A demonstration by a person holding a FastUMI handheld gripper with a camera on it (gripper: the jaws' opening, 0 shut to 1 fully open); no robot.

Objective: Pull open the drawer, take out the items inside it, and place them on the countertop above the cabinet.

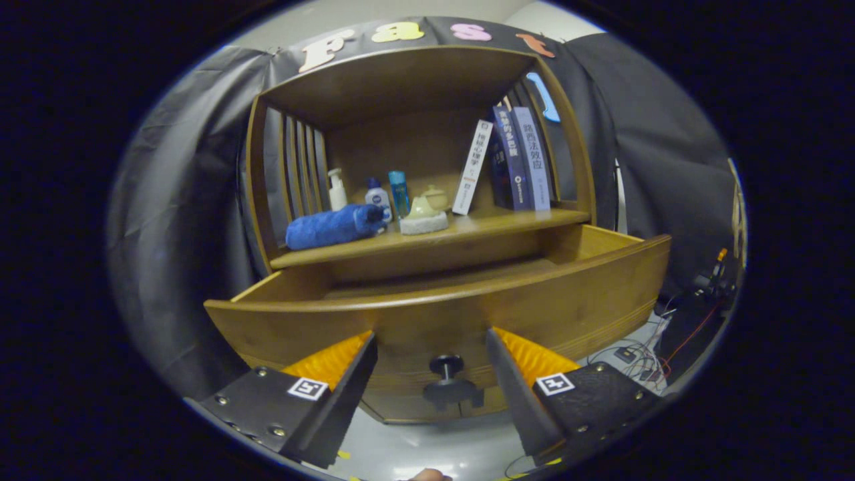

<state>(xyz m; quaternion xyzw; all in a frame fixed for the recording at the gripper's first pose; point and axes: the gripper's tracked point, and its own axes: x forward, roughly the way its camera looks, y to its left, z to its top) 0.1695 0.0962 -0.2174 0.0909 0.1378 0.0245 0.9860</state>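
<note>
One drawer (467, 314), pulled open; its knob (446, 366) sits between my tongs (431, 354), fingers spread, gripping nothing. Drawer cavity lies up and ahead; contents hidden behind the front panel

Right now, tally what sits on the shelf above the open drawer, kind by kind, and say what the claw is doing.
Bottles: 3
Books: 3
Blue rolled towel: 1
Small teapot: 1
Pale ornament on a white base: 1
Total: 9
The claw is open, its fingers either side of the knob on the drawer, not touching it.
</note>
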